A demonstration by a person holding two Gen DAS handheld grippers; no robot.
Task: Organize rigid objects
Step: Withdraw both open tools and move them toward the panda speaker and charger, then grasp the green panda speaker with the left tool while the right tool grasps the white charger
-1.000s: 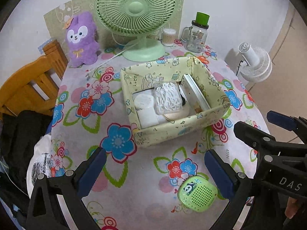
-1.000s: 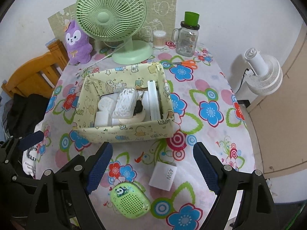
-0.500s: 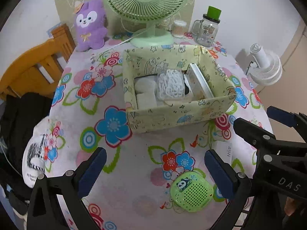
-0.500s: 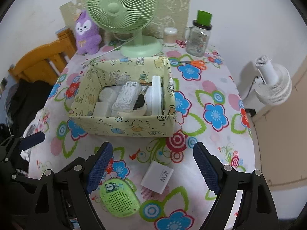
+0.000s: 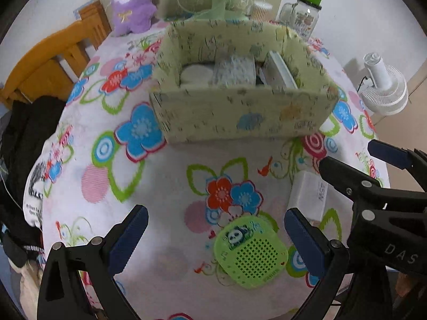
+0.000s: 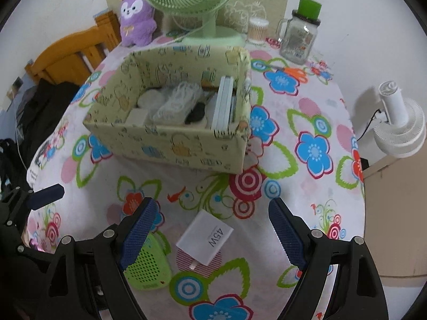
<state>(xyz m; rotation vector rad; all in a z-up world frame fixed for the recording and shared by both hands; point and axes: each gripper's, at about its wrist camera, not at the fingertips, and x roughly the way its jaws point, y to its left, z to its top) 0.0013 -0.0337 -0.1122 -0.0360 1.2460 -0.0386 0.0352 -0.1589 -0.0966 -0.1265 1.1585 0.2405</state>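
Flanking charger (image 6: 205, 240), right gripper (image 6: 210, 236) spread; bare cloth around.

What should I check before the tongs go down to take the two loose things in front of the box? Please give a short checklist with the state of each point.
1. Right tongs open, nothing between them: ok.
2. Left tongs open and empty: ok.
3. White 45W charger lies free on the tablecloth, between the right tongs: ok.
4. Green panda speaker lies flat, unobstructed in the left view: ok.
5. Charger and speaker apart from each other: cannot tell; very close.
6. Free space in the box for both: cannot tell; already holds several items.
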